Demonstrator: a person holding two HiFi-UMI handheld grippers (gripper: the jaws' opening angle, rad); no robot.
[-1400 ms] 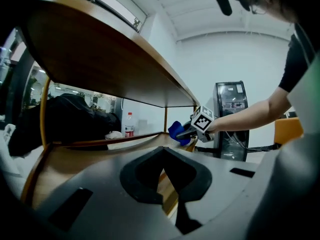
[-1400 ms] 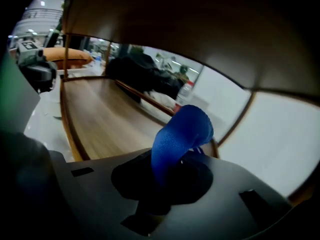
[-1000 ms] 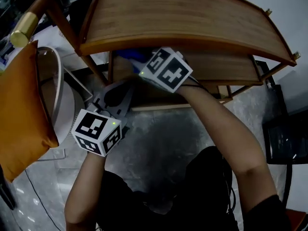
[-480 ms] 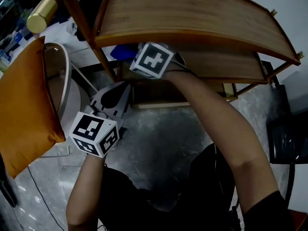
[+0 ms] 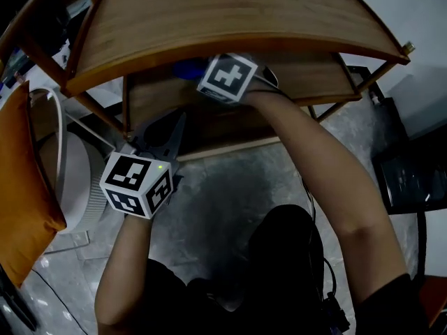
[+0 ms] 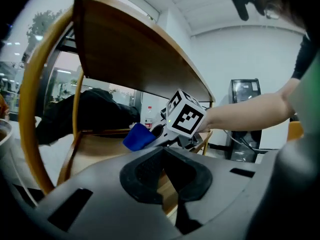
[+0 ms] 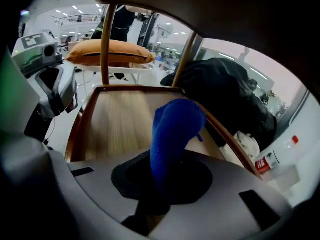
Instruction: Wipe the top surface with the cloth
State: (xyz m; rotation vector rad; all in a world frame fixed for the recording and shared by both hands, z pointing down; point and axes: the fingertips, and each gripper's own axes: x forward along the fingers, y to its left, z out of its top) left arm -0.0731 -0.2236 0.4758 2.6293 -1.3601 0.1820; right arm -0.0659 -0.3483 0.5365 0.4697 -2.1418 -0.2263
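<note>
The wooden stand's curved top surface (image 5: 230, 12) fills the upper head view. Below it is a lower shelf (image 5: 307, 82). My right gripper (image 5: 199, 72) reaches in between the two boards, shut on a blue cloth (image 5: 185, 68). In the right gripper view the blue cloth (image 7: 175, 129) stands up out of the jaws over the lower shelf (image 7: 115, 119). My left gripper (image 5: 173, 128) hovers at the stand's front left, low and apart from the boards, its jaws together on nothing. The left gripper view shows the blue cloth (image 6: 139, 136) and the top board's underside (image 6: 135, 59).
An orange cushion (image 5: 21, 208) and a white round frame (image 5: 70, 180) stand at the left. A black box (image 5: 408, 180) sits on the grey floor at the right. A dark bundle (image 7: 225, 99) and a red-labelled bottle (image 7: 267, 161) lie beyond the shelf.
My right gripper has turned and shifted slightly left under the top board, keeping the cloth. The head view has swung so the stand sits more centred. The left gripper has barely moved.
</note>
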